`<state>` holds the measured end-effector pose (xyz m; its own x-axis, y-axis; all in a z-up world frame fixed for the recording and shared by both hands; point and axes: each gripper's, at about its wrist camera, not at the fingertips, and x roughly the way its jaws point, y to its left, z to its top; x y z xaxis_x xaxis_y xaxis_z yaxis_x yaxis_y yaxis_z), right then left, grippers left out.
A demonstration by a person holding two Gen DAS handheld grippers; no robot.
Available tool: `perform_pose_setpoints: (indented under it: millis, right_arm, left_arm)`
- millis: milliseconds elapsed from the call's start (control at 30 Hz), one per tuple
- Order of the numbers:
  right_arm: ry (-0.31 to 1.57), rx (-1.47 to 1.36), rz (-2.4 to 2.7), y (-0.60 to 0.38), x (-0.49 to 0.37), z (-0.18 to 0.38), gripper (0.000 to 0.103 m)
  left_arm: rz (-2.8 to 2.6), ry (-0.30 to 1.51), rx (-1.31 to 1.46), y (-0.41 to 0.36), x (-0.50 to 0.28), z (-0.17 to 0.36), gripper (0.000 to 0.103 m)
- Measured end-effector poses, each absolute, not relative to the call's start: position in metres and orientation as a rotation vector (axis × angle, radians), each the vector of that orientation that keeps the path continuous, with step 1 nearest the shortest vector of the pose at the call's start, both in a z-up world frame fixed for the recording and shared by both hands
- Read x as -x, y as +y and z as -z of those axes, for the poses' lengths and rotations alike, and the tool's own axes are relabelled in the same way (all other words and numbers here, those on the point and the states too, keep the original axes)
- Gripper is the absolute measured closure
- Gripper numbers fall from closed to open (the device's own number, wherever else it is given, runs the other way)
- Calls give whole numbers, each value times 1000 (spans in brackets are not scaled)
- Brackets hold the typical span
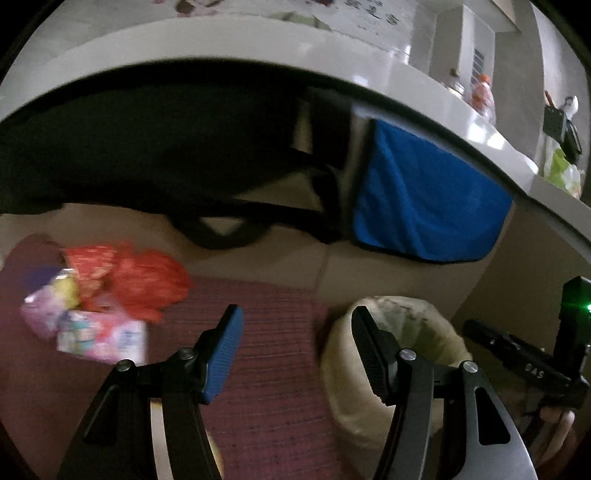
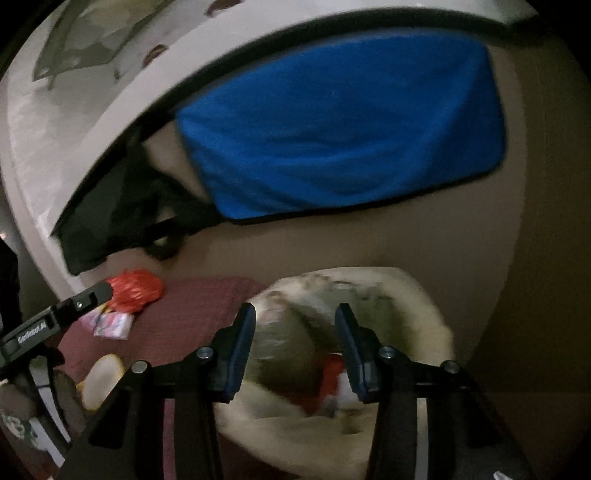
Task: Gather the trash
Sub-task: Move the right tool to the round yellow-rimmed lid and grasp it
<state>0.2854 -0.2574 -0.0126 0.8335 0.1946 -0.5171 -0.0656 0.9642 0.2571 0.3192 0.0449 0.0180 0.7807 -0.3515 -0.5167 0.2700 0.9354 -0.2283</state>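
Hanging beside the bin [image 1: 399,369], a blue cloth [image 1: 424,199] drapes above scattered wrappers [image 1: 99,306].

The right gripper [image 2: 295,347] hangs with jaws apart over the lined bin [image 2: 417,295], a red wrapper [image 2: 332,373] inside; the left gripper [image 2: 62,314] shows beside red trash [image 2: 136,288].

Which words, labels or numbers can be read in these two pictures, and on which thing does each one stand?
"DAS": white letters on the black body of the right claw, seen in the left wrist view.
White print on the body of the left claw, seen in the right wrist view: too blurred to read.
Dark characters on the white table top: too blurred to read.
Print on the pink packets: too blurred to read.
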Motion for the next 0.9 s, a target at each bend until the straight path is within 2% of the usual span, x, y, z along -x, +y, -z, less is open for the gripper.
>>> perform_pose_setpoints:
  millis: [467, 667, 900]
  right_arm:
    - [637, -99, -387, -98, -279, 5, 60]
    - [809, -119, -548, -34, -290, 40, 60]
    - [904, -56, -486, 1, -299, 81, 60]
  left_arm:
    - [127, 579, 277, 217, -282, -9, 42]
    - [92, 609, 318, 264, -266, 7, 42]
    - [82, 628, 351, 305, -250, 21, 42]
